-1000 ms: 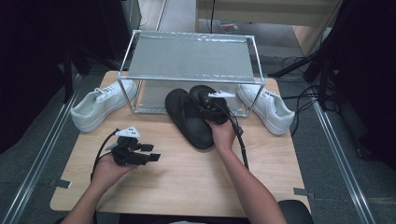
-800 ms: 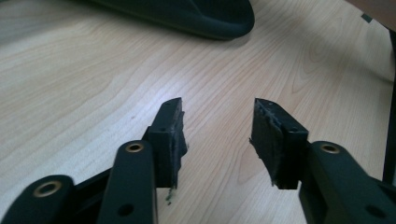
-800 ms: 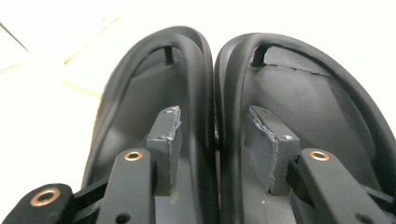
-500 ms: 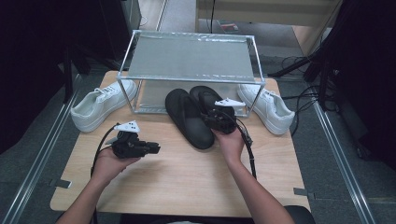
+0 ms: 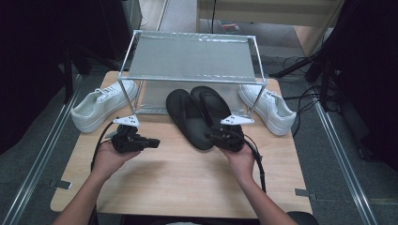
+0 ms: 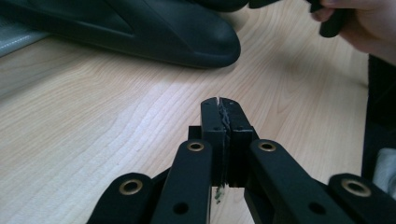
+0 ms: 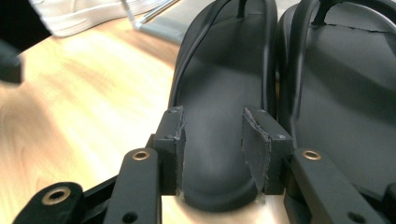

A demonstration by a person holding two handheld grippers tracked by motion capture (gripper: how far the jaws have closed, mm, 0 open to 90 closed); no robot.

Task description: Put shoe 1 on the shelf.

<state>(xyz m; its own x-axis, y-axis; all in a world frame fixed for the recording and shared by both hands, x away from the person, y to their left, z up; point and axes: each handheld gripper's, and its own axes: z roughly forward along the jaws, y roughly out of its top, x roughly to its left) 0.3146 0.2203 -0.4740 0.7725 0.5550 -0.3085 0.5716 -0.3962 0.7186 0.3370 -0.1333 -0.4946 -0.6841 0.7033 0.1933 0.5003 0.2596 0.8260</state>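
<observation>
The left black sandal [image 5: 188, 118] is laid on the table [image 5: 178, 183], its long axis running heel-near to toe under the rack [image 5: 192, 58]. The right gripper [image 7: 212, 140], jaws parted and just closing, is held over its heel. The left gripper [image 6: 219, 114] is closed on nothing.

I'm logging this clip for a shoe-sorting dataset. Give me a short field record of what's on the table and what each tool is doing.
surface: wooden table
rack: metal-framed shelf at the far edge
footwear: two black flip-flops side by side; one white sneaker at each end of the rack
left tool: shut, holding nothing
right tool: jaws have just been closing, at the heel of one flip-flop
</observation>
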